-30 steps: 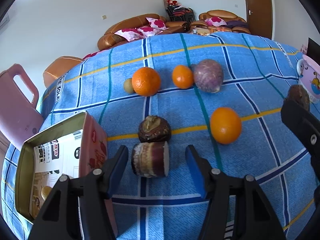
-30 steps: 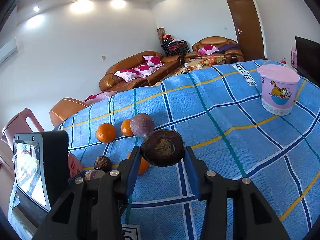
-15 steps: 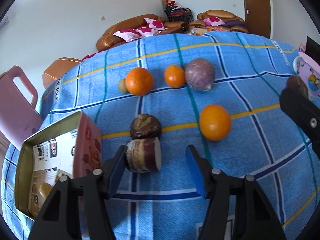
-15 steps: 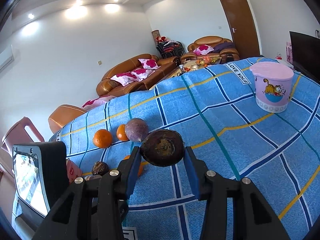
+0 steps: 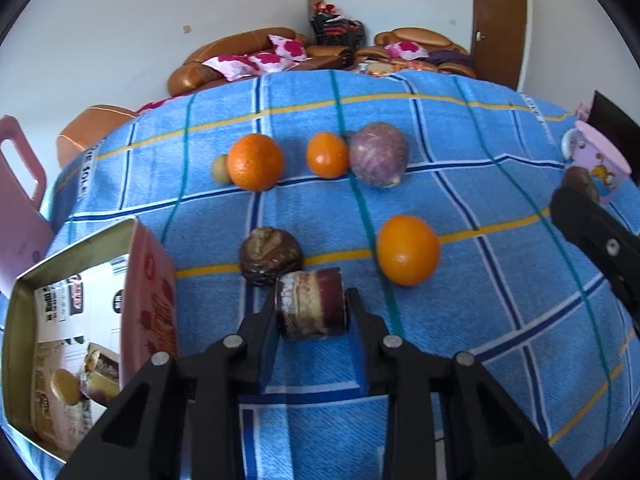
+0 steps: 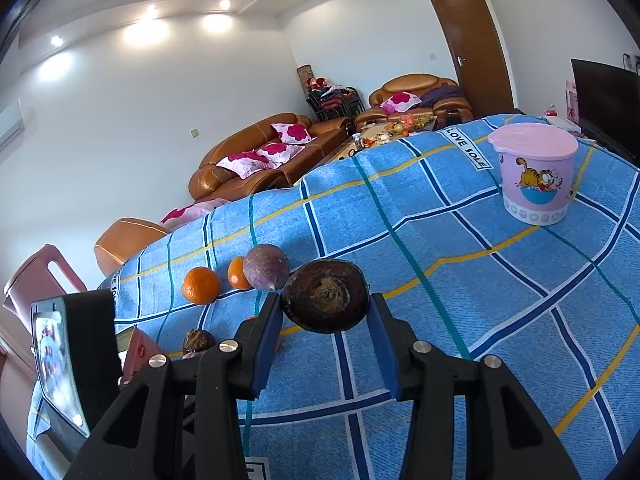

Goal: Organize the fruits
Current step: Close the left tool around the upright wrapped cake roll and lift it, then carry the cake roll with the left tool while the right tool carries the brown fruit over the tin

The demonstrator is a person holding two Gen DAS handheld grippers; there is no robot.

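My left gripper (image 5: 312,312) is shut on a brown, cream-banded cut piece of fruit (image 5: 311,307) lying on the blue checked cloth (image 5: 460,320). A dark round fruit (image 5: 271,255) lies just behind it and an orange (image 5: 407,250) to its right. Further back lie a large orange (image 5: 256,162), a small orange (image 5: 327,155), a purple round fruit (image 5: 378,155) and a small tan fruit (image 5: 220,169). My right gripper (image 6: 326,314) is shut on a dark brown round fruit (image 6: 325,296) and holds it above the cloth.
An open tin box (image 5: 80,332) with printed packets stands at the left, beside my left gripper. A pink lidded cartoon cup (image 6: 534,172) stands at the far right. A pink chair (image 5: 20,184) is off the left edge. Sofas stand behind.
My left gripper has shut on the cut fruit piece, which lay between its open fingers before. My right gripper still holds the dark fruit and has shifted slightly.
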